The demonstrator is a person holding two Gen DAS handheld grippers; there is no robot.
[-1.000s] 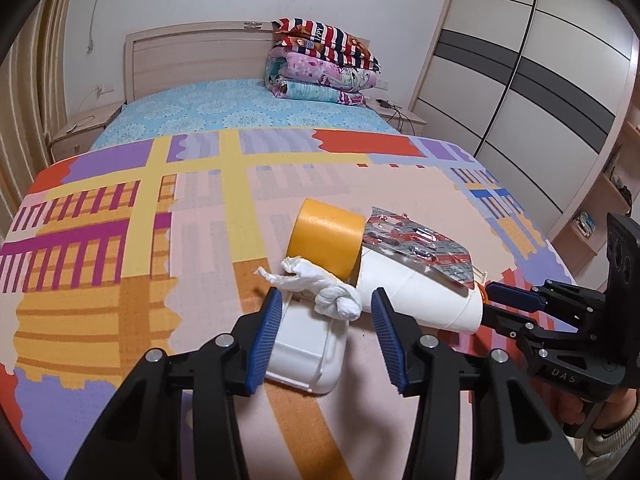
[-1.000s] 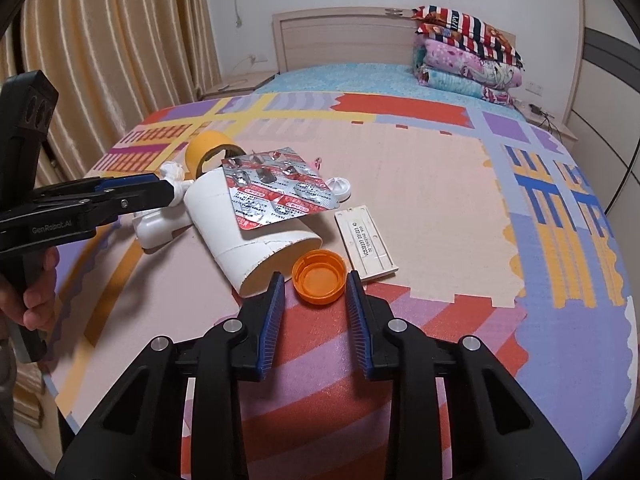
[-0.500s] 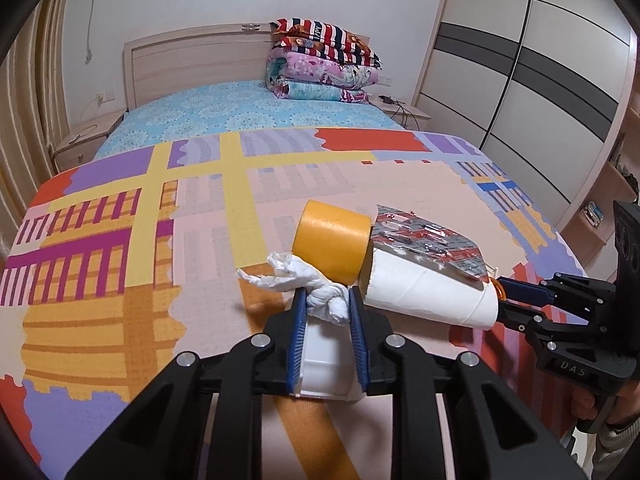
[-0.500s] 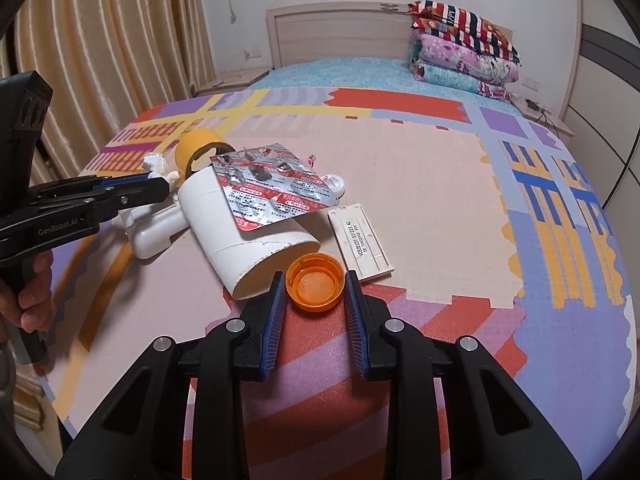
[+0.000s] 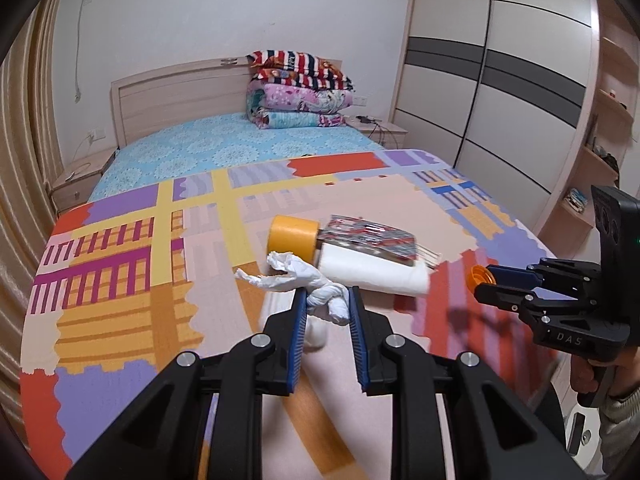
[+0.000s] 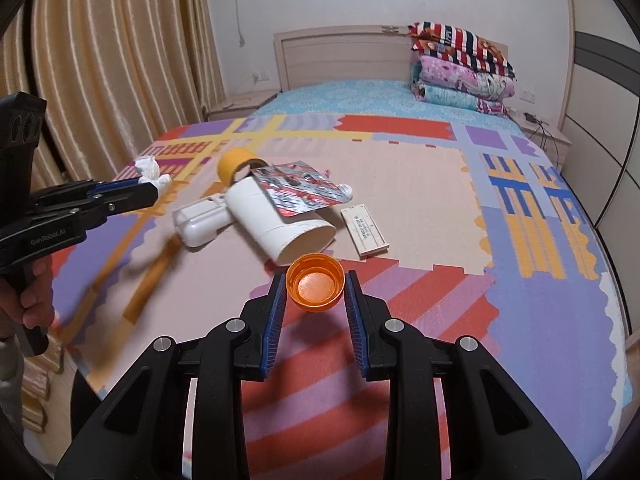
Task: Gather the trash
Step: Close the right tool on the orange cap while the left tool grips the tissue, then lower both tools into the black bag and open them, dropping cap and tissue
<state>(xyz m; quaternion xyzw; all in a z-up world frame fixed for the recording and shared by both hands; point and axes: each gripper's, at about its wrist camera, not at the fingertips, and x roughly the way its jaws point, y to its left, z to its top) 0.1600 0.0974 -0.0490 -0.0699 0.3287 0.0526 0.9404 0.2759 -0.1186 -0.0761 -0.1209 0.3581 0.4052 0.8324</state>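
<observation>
- My left gripper (image 5: 327, 306) has its fingers clamped on a crumpled white tissue (image 5: 316, 286); the jaws finished closing in the past second with the twisted knot of paper between the blue pads.
- The tissue is a wrung, ragged wad, its loose torn end trailing out to the left of my fingers, and it hangs clear above the bed's patchwork cover (image 5: 120, 272).
- My right gripper (image 6: 316, 292) is clamped on an orange bottle cap (image 6: 316, 288), a ribbed round cap with its hollow side turned up toward me, lifted off the cover.
- From the left wrist view the same cap (image 5: 480, 276) shows edge-on at the tip of the right fingers, off to the right side.
- On the cover lies a white paper cup (image 6: 280, 224) on its side, open mouth toward me.
- A silver and red blister pack (image 6: 300, 194) rests across the top of the cup, tilted.
- A roll of yellow tape (image 6: 234, 162) stands on edge just behind the cup, touching its closed end.
- A white plastic bottle (image 6: 200, 220) lies to the left of the cup, its neck against the cup's wall.
- A flat white test cassette (image 6: 364, 230) lies just to the right of the cup's mouth.
- A small white cap (image 6: 346, 190) sits beside the far corner of the blister pack.
- Folded blankets (image 6: 460, 68) are stacked at the headboard, well away from the trash.
</observation>
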